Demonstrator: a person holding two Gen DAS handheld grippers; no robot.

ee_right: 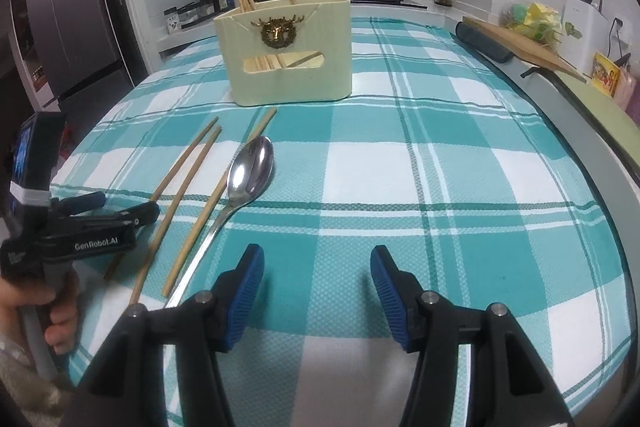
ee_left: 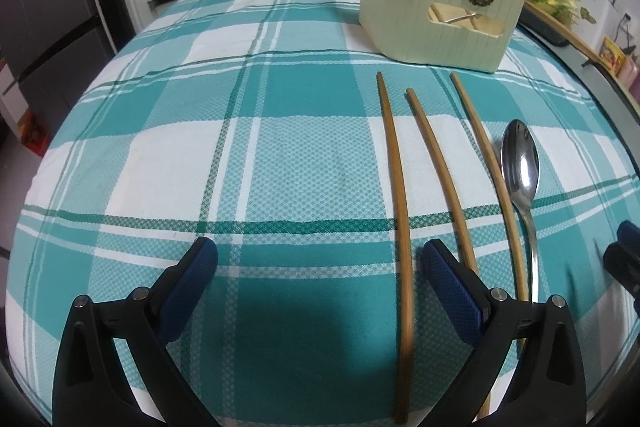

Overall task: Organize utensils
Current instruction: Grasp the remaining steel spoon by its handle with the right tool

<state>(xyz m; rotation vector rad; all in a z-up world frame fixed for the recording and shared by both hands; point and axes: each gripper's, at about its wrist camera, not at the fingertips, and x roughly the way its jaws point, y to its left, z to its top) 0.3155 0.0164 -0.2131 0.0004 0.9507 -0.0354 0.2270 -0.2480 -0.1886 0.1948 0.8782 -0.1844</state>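
Evidently part done — some chopsticks stand in the cream holder (ee_right: pixel 288 55), yet three chopsticks (ee_left: pixel 440 167) and a spoon (ee_right: pixel 250 173) remain on the table (ee_right: pixel 440 187), both grippers' jaws wide, empty.

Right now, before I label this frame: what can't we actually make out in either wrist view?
- Spoon handle end: left wrist view, hidden behind that gripper's own finger.
- Holder contents: both views, its walls hide all but the chopstick tops and a glimpse through the front cutout.
- Left gripper opening: right wrist view, seen side-on at the edge.
- Right gripper: left wrist view, cut off by the right edge, blurred.
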